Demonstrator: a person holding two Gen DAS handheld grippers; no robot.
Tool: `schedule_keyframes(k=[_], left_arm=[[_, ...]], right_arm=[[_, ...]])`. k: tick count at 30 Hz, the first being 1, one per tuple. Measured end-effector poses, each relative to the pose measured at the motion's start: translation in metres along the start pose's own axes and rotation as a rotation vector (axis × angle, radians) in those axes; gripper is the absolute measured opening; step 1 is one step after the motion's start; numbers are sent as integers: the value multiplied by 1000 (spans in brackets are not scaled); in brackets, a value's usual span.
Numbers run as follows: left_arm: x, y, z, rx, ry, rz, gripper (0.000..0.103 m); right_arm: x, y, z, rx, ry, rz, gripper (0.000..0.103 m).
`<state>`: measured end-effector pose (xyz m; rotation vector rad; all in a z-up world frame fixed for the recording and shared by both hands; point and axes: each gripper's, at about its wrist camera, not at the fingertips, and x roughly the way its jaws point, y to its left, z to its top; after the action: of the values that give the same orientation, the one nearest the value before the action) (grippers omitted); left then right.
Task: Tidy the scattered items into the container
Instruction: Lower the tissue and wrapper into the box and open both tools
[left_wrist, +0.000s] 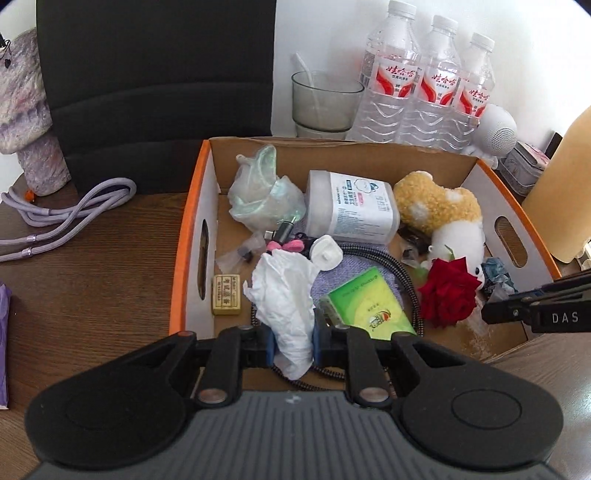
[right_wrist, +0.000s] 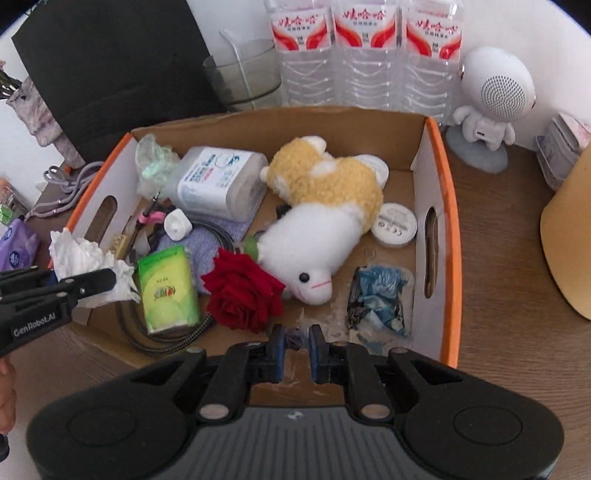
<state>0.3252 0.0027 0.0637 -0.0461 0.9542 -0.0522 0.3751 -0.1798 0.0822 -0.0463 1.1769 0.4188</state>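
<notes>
An orange-rimmed cardboard box stands on the wooden table and holds several items: a plush dog, a red rose, a green tissue pack, a white plastic jar and a braided cable. My left gripper is shut on a crumpled white tissue and holds it over the box's near left part; it also shows in the right wrist view. My right gripper hangs over the box's near edge, jaws a little apart with nothing clearly held between them.
A purple cord and a purple packet lie on the table left of the box. Behind the box stand three water bottles, a glass, a white robot speaker and a black chair back. A tan object stands right.
</notes>
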Motion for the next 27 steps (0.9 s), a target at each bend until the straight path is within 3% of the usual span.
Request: schedule_keyframes(k=[2, 4, 6, 11, 12, 14, 18, 21, 24, 27], left_arm=[[3, 4, 0, -4, 1, 14, 19], [5, 8, 0, -7, 5, 23, 20], [6, 8, 1, 0, 9, 29, 22], [-2, 7, 2, -1, 11, 15, 62], [-5, 7, 3, -1, 12, 6, 64], [-10, 8, 5, 2, 19, -5, 78], [-20, 8, 14, -31, 44, 6, 84], [-30, 1, 27, -30, 60, 2, 88], [-45, -7, 43, -26, 70, 4, 90], [-57, -19, 51, 18, 103, 27, 98]], right_arm=[[4, 0, -3, 24, 19, -1, 16], [6, 0, -5, 37, 42, 7, 37], [5, -1, -6, 47, 43, -19, 41], [2, -7, -10, 110, 69, 5, 41], [1, -5, -11, 118, 76, 1, 41], [-1, -3, -12, 125, 84, -4, 42], [-15, 2, -10, 144, 76, 0, 55], [-37, 7, -3, 138, 38, -48, 69], [-64, 9, 6, 148, 3, -66, 72], [-88, 12, 13, 150, -21, -88, 83]])
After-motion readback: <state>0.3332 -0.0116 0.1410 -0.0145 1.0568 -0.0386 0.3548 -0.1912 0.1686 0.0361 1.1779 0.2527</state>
